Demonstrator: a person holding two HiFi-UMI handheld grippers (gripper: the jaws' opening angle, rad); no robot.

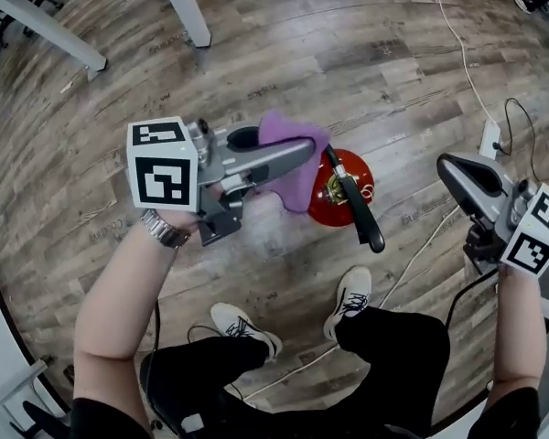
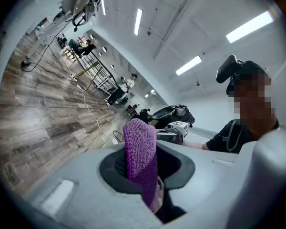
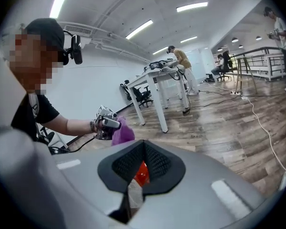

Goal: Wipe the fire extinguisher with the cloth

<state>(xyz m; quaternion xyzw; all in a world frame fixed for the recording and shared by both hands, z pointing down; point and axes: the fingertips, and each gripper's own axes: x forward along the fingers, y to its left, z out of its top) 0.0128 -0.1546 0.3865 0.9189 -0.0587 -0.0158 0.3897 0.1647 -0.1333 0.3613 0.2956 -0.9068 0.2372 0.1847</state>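
We see the left gripper (image 1: 304, 150) with its jaws clamped on the purple cloth (image 1: 293, 176), which hangs over the red fire extinguisher (image 1: 328, 207) (whether it touches we cannot tell). The extinguisher stands on the wooden floor (image 1: 348, 53) just ahead of the person's shoes (image 1: 348, 300). The right gripper (image 1: 450, 168) is well off to the side, its jaws closed on nothing.

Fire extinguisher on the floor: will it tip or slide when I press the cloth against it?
The fire extinguisher stands upright and unsupported on wood flooring, so a sideways push up high could probably tip it. It looks rigid and likely heavy, so light wiping should barely shift it.
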